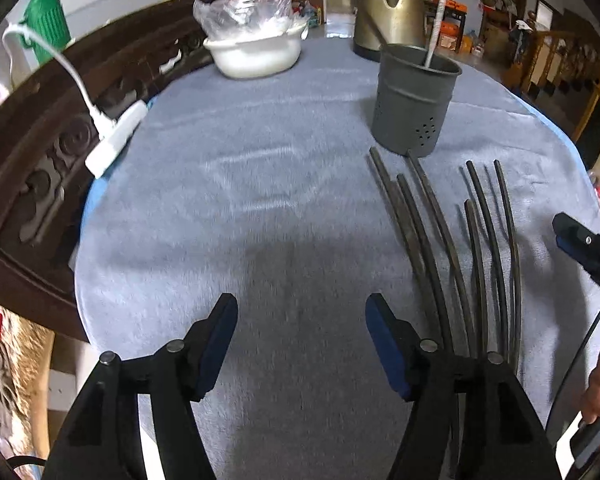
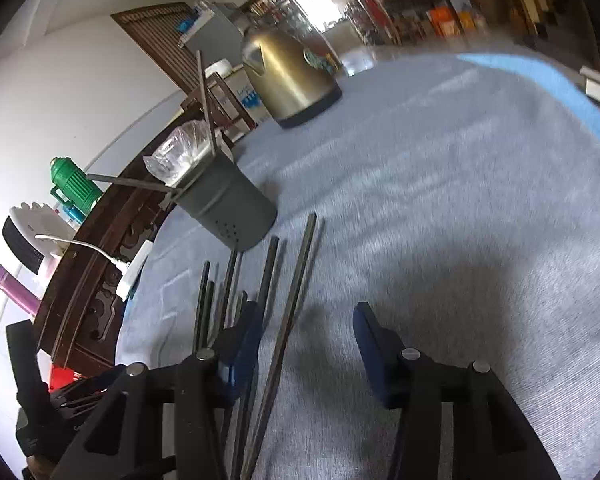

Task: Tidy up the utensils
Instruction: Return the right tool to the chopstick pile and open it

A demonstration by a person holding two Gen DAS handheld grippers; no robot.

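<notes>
Chopsticks (image 1: 436,240): dark, loose, fanned flat on the grey cloth of the desk (image 1: 260,200), just in front of the holder; tips toward the holder, near ends hidden under the tongs in both views. Probably laid out this way so each can be pinched singly.

Holder (image 1: 414,100): grey perforated cup, upright near the far side of the desk, beside the kettle; already carrying a few sticks, leaning against the rim in the right wrist view. Likely the destination for the loose ones.

Left tongs (image 1: 302,344): spread wide, nothing between the pads, hovering over bare cloth to the left of the fan. Apparently idle, kept clear of the working side.

Right tongs (image 2: 306,344): spread wide, empty, low over the fan; one long chopstick (image 2: 288,320) running up through the gap, nearer the left pad, the rest lying left of or beneath that pad. Looks lined up to close on that single stick; contact with the pads not clear.

Stage: judged partway, some sticks in the cup, several loose.

Risk: neighbouring sticks very close, so easily dragged or pinched together.

Kettle (image 1: 388,8): brass-coloured, behind the holder, out of the reach path.

Bowl (image 1: 256,52): white, plastic-covered, far left of the desk, well apart from the work.
</notes>
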